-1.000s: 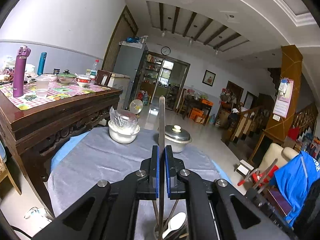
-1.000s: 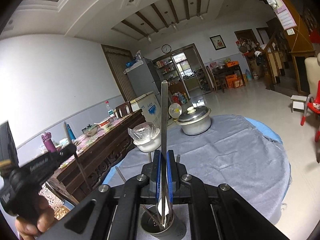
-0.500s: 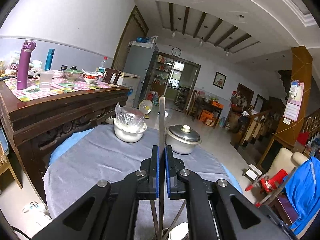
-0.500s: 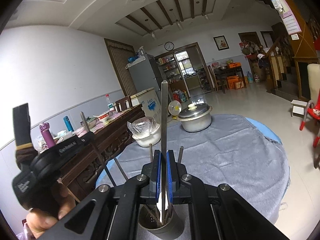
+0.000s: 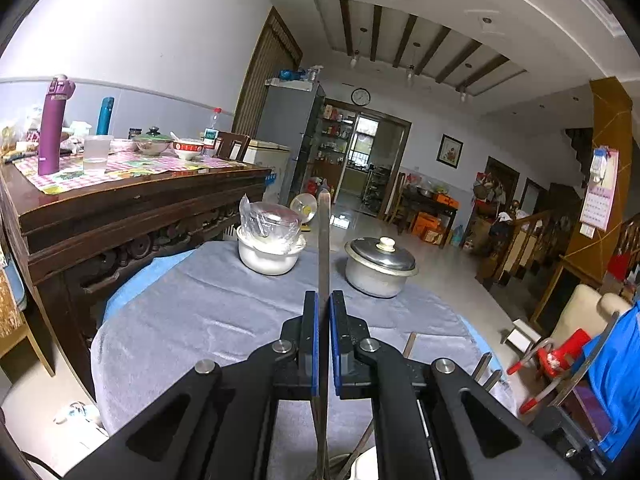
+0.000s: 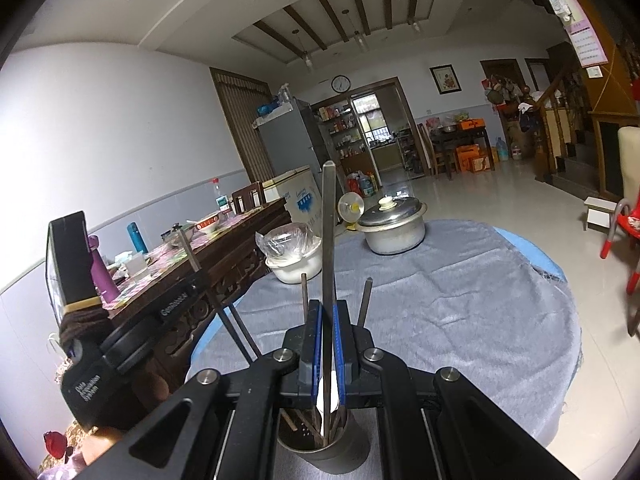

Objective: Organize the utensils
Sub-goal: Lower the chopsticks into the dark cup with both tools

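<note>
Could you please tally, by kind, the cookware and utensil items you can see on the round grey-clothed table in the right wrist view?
Lidded metal pot: 1
White bowl with a plastic bag over it: 1
Metal utensil holder: 1
Utensil handles sticking up from the holder, the one in the right gripper included: about 5; they overlap
Total: about 8

I see the counter (image 6: 460, 300) under grey cloth, carrying lidded pot (image 6: 394, 226), wrapped white bowl (image 6: 294, 262), metal utensil holder (image 6: 332, 446).
</note>
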A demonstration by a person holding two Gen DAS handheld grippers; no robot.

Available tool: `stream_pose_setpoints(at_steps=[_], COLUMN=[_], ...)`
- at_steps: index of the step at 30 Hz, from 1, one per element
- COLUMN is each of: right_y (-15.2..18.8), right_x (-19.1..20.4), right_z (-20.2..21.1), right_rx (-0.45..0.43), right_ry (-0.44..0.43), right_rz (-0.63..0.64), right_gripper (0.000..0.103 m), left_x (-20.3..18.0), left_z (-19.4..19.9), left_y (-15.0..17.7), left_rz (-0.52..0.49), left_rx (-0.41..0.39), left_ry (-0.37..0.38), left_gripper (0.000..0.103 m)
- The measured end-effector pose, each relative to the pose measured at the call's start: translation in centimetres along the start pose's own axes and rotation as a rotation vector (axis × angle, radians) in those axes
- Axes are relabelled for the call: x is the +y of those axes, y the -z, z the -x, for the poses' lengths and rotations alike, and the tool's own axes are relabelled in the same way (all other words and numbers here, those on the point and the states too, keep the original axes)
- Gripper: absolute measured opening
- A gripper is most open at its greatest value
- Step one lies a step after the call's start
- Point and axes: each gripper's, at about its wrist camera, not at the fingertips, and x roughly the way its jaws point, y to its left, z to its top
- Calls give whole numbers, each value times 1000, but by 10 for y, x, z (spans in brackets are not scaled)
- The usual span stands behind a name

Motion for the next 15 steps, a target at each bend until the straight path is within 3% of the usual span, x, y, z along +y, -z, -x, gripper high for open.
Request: stream_pose_setpoints(at_steps=[15], right_y=[12], right_x=[-1], right_z=[-16], right_rx=[58], right_ry=[11], right_rz=[-2], right_gripper=[6], left_x=[4], left_z=[-16], left_y=[17], left_rz=[-13], left_rx=[63], left_ry=[-23], left_gripper=[6])
